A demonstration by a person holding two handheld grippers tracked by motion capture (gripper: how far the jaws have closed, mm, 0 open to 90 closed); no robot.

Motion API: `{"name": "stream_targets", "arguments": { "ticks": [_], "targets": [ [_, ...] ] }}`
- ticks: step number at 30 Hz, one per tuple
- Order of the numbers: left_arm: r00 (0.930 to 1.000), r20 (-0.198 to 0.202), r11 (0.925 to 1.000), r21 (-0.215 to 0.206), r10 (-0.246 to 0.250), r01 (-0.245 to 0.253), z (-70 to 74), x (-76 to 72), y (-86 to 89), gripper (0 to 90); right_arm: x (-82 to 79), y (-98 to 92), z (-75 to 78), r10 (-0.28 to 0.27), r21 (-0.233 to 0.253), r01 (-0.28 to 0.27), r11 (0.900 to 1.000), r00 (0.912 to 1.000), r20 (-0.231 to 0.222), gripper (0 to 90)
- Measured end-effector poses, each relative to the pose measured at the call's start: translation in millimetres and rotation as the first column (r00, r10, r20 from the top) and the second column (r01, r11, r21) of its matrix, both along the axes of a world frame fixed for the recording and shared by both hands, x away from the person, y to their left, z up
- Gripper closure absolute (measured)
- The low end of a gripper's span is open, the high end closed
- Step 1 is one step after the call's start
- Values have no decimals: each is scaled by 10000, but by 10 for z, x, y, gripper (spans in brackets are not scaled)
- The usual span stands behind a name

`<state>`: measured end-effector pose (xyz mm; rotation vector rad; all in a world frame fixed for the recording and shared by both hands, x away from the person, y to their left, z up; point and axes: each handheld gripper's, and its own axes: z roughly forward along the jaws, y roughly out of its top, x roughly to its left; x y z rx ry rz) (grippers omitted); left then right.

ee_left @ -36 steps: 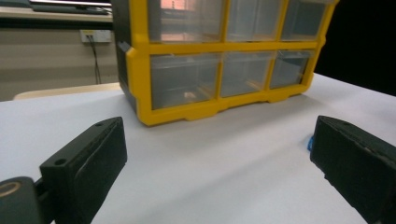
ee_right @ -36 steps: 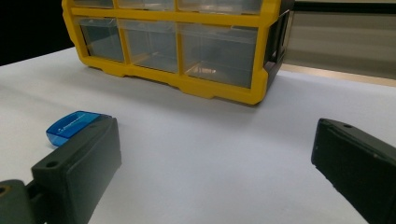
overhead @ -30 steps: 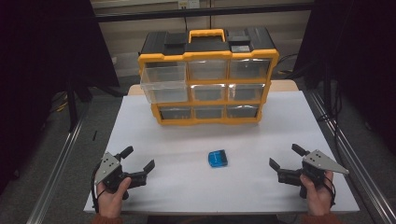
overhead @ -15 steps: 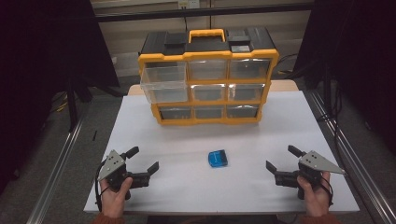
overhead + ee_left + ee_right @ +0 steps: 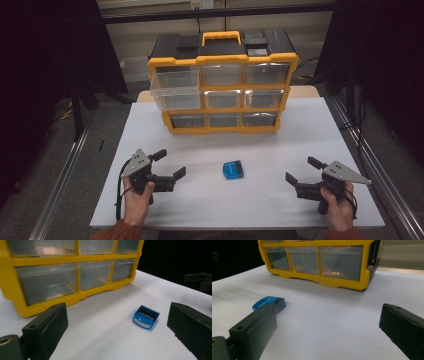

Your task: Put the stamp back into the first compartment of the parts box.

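While it lies flat on the white tabletop (image 5: 210,200) between both grippers, the small blue box (image 5: 233,170) shows a glossy translucent lid. Left gripper (image 5: 170,165) and right gripper (image 5: 302,170) hold their jaws spread, empty. Since earlier, both have edged inward toward it.

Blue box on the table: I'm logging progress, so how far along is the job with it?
Done: one top drawer of the yellow cabinet is pulled out. In hand: nothing; the left tongs and right tongs are open either side of the blue box. Left: seemingly grasping and storing it.
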<state>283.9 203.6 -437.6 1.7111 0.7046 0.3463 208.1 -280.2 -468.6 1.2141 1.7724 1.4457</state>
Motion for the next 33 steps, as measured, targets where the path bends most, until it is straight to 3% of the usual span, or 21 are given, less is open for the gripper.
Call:
{"name": "stream_targets", "arguments": {
  "ticks": [1,7,12,13,14,16,17,19,21,23,24,25,26,29,31,32,33],
  "targets": [
    [9999,65,9996,274,-100,98,9,15,-25,36,-7,-3,4,25,41,-25,10000,10000,-19,10],
    [9979,-153,9974,356,-623,628,27,56,-269,35,-9,13,1,199,-54,-198,9998,9998,44,10],
    [9872,-389,9861,557,-1546,1566,41,75,-423,33,-9,49,21,317,-239,-312,9992,9993,203,9],
    [9913,-337,9887,751,-1274,1296,42,63,-456,33,-8,47,28,313,-257,-307,9992,9992,243,9],
    [9904,-363,9876,783,-1334,1359,37,59,-492,31,-12,43,32,201,-262,-194,9995,9995,259,9],
    [9830,-360,9786,945,-1802,1829,23,67,-544,30,-19,30,36,228,-245,-221,9995,9993,297,9],
    [9830,-360,9786,945,-1802,1829,23,67,-544,27,-26,30,40,148,-249,-141,9996,9995,297,9],
    [9783,-441,9712,1192,-2023,2062,12,57,-640,27,-36,38,47,137,-324,-125,9994,9993,352,9],
    [9774,-497,9634,1657,-2053,2108,9,63,-710,27,-45,50,49,193,-412,-177,9990,9991,379,8],
    [9776,-568,9615,1776,-2027,2097,4,70,-752,26,-48,61,50,194,-443,-179,9989,9993,327,8],
    [9725,-658,9536,1917,-2234,2320,-2,99,-826,27,-44,63,49,187,-487,-170,9987,9992,349,7],
    [9719,-746,9504,2049,-2232,2340,0,110,-860,29,-40,65,47,155,-515,-138,9986,9994,324,10],
    [9669,-791,9473,1954,-2426,2537,-6,128,-894,32,-36,65,47,138,-483,-123,9988,9994,319,9],
    [9647,-901,9427,2076,-2476,2613,6,177,-957,32,-30,63,45,203,-340,-194,9992,9994,283,8],
    [9613,-1013,9425,1945,-2562,2717,1,191,-990,33,-31,57,46,296,-293,-289,9992,9992,264,7],
    [9579,-1097,9318,2260,-2652,2839,16,232,-1051,33,-33,56,46,372,-268,-365,9990,9989,288,2],
    [9579,-1097,9318,2260,-2652,2839,16,232,-1051,31,-33,56,46,372,-268,-365,9990,9989,288,2]
  ]
}}
